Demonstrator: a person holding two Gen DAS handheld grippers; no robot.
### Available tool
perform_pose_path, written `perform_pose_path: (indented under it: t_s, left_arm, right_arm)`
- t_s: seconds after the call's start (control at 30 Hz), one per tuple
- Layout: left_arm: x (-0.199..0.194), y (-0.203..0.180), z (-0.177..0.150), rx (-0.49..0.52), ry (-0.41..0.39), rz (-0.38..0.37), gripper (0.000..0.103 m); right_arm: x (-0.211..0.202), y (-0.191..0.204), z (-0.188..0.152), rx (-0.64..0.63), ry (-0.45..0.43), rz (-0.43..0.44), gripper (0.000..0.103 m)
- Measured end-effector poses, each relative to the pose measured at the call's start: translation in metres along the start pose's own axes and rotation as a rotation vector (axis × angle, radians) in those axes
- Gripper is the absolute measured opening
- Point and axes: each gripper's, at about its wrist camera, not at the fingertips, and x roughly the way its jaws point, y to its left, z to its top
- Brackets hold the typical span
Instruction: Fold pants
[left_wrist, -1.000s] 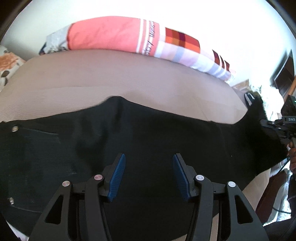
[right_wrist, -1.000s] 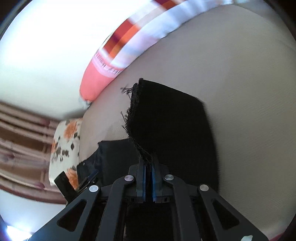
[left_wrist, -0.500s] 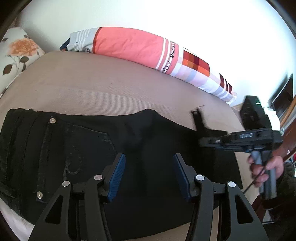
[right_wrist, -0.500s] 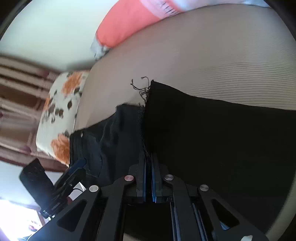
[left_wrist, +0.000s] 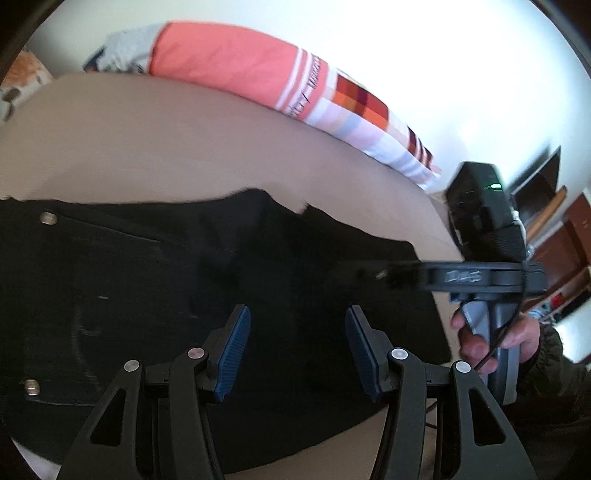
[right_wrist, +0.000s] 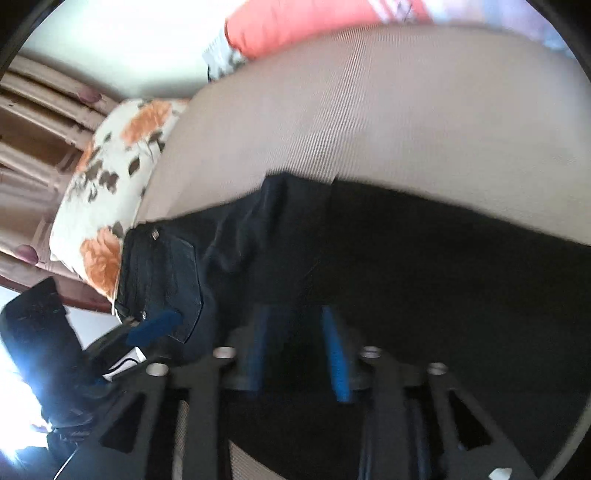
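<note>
In the left wrist view, the left gripper (left_wrist: 297, 347) hovered over the black pants (left_wrist: 155, 295) on the beige bed (left_wrist: 166, 147) — fingers wide apart, holding nothing. In the right wrist view, the right gripper (right_wrist: 297, 356) had its fingers parted above the folded leg — image blurred.

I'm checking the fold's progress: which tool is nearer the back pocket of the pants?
Left. The left tool hovers open over the pants, with the back pocket just to its left. The right tool, also open, is over the folded leg end, farther away.
</note>
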Motion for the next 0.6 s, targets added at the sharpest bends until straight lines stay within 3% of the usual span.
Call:
perform_pose_path:
  t_s: [0.23, 0.33, 0.5, 0.6]
  left_arm:
    - [0.041, -0.002, 0.012, -0.102, 0.147, -0.124, 0.053]
    - [0.054, 0.0, 0.016, -0.133, 0.187, -0.152, 0.047]
    - [0.064, 0.013, 0.02, -0.176, 0.227, -0.117, 0.046]
    - [0.072, 0.023, 0.022, -0.22, 0.263, -0.135, 0.046]
  right_arm:
    - [-0.06, -0.043, -0.027, 0.124, -0.142, -0.1, 0.044]
    - [-0.076, -0.062, -0.046, 0.191, -0.187, -0.11, 0.044]
    - [-0.091, -0.085, -0.071, 0.284, -0.228, -0.106, 0.045]
    - [-0.095, -0.092, -0.077, 0.316, -0.249, -0.109, 0.045]
